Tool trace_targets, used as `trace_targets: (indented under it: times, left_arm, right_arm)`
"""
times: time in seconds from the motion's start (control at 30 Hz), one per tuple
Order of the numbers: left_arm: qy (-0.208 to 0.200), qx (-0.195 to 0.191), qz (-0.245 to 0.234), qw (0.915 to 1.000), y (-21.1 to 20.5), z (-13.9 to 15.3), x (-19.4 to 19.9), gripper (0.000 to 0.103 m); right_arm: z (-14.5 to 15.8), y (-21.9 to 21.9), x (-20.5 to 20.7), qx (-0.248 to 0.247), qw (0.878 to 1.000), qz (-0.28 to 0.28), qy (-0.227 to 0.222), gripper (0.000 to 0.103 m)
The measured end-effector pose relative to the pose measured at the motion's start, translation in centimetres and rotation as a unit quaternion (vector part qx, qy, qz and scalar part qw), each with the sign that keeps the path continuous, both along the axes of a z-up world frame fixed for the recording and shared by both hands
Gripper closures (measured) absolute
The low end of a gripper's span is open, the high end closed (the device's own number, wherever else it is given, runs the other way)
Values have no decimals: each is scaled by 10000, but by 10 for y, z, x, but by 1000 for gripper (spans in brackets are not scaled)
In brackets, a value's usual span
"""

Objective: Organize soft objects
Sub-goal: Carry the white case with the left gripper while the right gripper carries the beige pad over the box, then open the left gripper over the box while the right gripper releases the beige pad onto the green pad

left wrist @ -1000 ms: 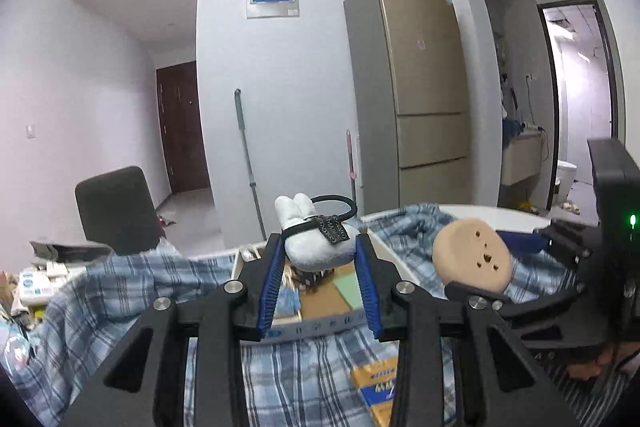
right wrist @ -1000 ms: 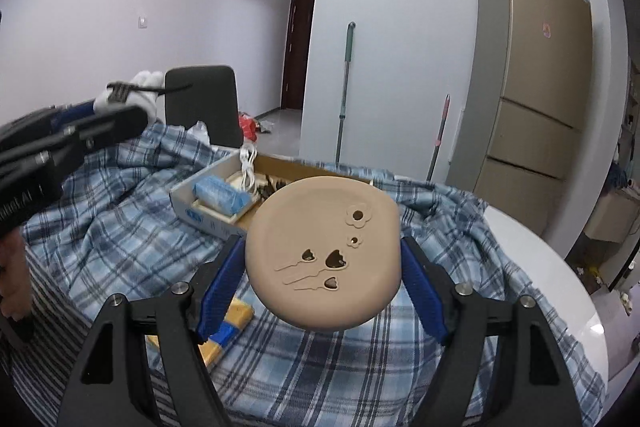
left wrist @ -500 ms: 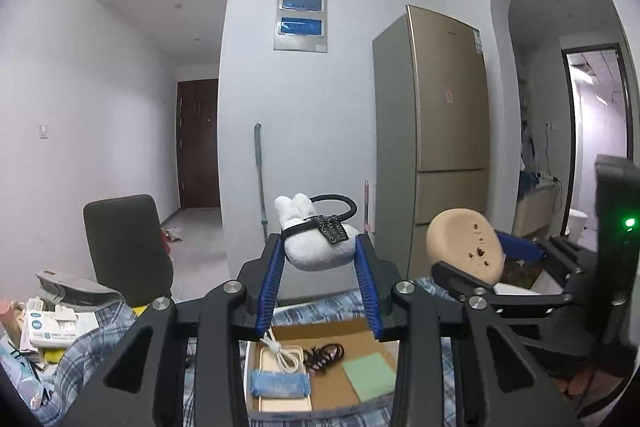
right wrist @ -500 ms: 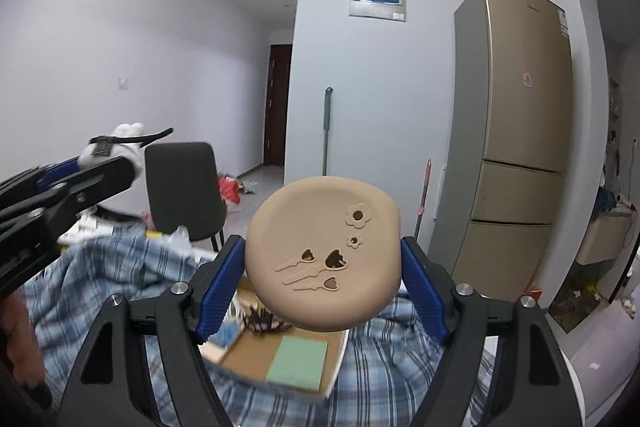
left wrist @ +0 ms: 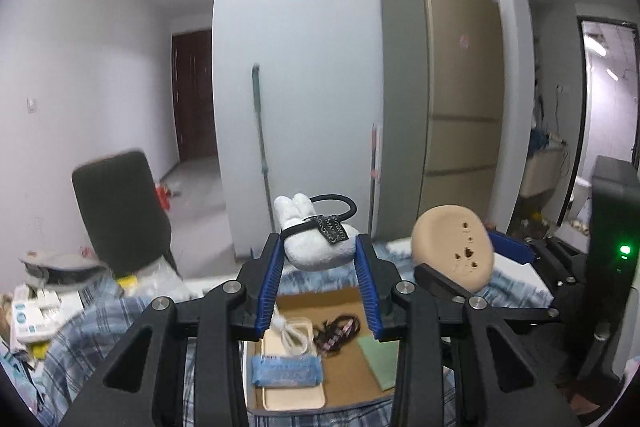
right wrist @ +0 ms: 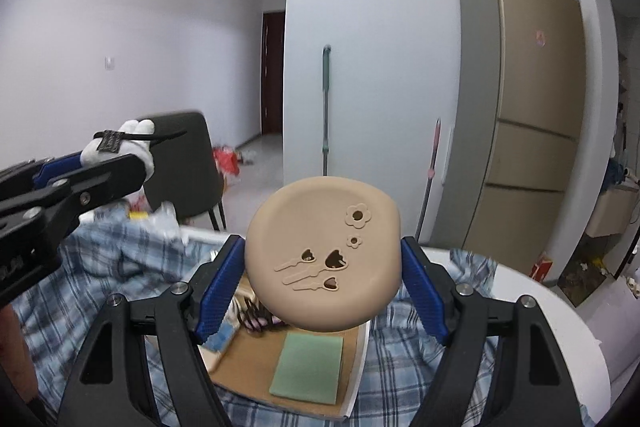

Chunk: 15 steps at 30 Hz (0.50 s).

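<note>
My left gripper (left wrist: 318, 259) is shut on a small white plush rabbit (left wrist: 316, 245) that carries a black hair band. It hangs above an open cardboard box (left wrist: 340, 367). My right gripper (right wrist: 322, 259) is shut on a round tan soft pad (right wrist: 324, 259) with heart and flower cut-outs, held over the same cardboard box (right wrist: 256, 367). The tan pad (left wrist: 454, 253) also shows at the right of the left wrist view. At the left of the right wrist view I see the left gripper's fingers (right wrist: 104, 179) with the rabbit (right wrist: 124, 147).
The box holds a green square sheet (right wrist: 308, 367), a blue packet (left wrist: 286, 371), a white cable (left wrist: 292, 335) and dark hair ties (left wrist: 332, 333). It lies on a blue plaid cloth (right wrist: 420, 371) over a white round table (right wrist: 560, 319). A dark chair (left wrist: 120, 211) and clutter (left wrist: 36, 307) stand to the left.
Both grippers have risen and moved over the box with their objects still held. The box now lies below the fingers instead of ahead of them.
</note>
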<state>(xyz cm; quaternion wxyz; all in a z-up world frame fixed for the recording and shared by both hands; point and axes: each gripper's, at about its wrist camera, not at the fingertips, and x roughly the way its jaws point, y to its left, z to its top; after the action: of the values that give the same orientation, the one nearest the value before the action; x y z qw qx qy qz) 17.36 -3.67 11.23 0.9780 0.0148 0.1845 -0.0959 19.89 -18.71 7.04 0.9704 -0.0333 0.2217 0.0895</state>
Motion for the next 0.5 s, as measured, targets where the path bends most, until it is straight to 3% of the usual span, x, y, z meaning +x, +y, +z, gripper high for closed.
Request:
trace_targets:
  times: [0.2, 0.47, 0.5]
  left_arm:
    - [913, -33, 323, 9953, 8, -54, 46, 66]
    - [1437, 66, 394, 9888, 12, -101, 69, 66]
    - [1472, 57, 407, 9882, 13, -105, 71, 62]
  right_arm:
    - [-52, 5, 23, -50, 9974, 89, 709, 27]
    - [-97, 13, 34, -416, 9911, 250, 1238, 27]
    - [-98, 14, 35, -427, 9905, 291, 1272, 27]
